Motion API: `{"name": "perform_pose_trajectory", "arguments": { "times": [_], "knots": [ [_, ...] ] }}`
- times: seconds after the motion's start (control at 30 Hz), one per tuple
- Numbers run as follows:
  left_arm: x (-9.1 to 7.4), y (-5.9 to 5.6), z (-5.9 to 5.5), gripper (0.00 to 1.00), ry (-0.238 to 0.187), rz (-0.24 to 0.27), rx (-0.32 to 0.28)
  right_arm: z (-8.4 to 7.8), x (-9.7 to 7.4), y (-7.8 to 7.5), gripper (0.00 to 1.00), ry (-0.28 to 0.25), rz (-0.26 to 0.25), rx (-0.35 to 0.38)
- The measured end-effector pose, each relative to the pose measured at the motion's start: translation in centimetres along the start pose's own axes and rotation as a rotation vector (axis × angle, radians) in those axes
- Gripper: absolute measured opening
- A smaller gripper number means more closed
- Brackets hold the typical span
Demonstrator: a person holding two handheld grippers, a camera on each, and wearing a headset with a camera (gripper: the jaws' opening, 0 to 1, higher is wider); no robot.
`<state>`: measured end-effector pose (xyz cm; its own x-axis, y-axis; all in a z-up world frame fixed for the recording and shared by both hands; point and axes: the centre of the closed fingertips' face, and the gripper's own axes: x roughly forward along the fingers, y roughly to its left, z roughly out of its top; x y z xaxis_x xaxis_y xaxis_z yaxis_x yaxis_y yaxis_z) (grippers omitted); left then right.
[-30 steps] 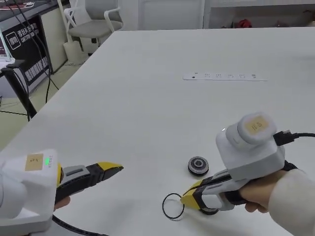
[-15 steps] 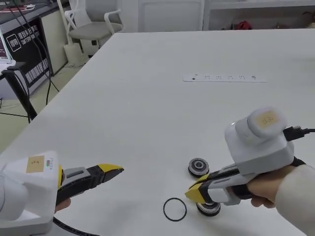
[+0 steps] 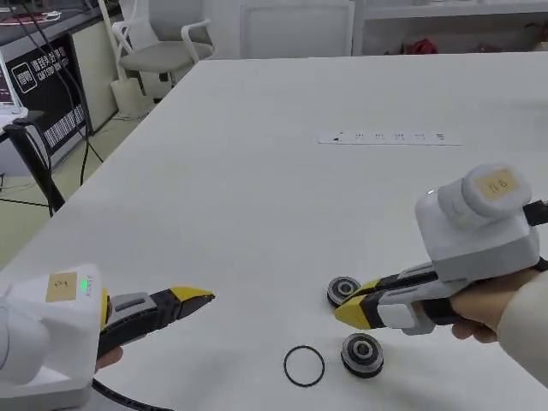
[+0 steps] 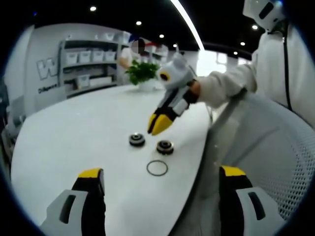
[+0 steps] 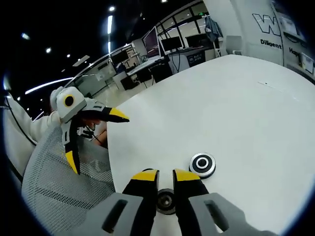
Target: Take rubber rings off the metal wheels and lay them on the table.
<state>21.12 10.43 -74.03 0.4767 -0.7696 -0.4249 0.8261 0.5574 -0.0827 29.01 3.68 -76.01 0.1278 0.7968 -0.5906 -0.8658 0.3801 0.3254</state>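
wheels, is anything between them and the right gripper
Nothing visible. The right gripper points into the gap between the far wheel and the near wheel, close to both. The loose ring lies beside the near wheel, out of the way.

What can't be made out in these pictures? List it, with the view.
One wheel, right gripper view: mostly hidden behind the right tongs.
Far wheel, head view: edge covered by the right tongs.
Right tongs: narrow gap between the jaws; shut or not is unclear.
Rubber left on the wheels: too small in the left gripper view.
Left tongs, head view: body cut off by the bottom edge.
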Motion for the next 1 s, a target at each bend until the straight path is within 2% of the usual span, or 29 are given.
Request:
{"name": "perform_pose_trajectory", "arguments": {
  "times": [0.43, 0.73, 0.87, 1.0],
  "knots": [
    [0.0, -0.2, 0.4, 0.98, -0.005, -0.006, 0.008, 1.8, -3.2, -1.2, 0.13, -0.080, -0.027, 0.007],
    [-0.5, -0.2, 1.0, 0.99, -0.013, -0.014, 0.008, 2.8, -5.7, -1.8, 0.16, -0.163, -0.028, 0.005],
    [-0.9, -0.5, 1.7, 1.00, -0.016, -0.026, 0.019, 2.6, -6.5, -1.9, 0.18, -0.186, -0.020, 0.009],
    [-1.2, -0.7, 2.8, 1.00, -0.032, -0.035, 0.026, 2.1, -6.9, -2.4, 0.18, -0.183, -0.032, 0.014]
  ]
}}
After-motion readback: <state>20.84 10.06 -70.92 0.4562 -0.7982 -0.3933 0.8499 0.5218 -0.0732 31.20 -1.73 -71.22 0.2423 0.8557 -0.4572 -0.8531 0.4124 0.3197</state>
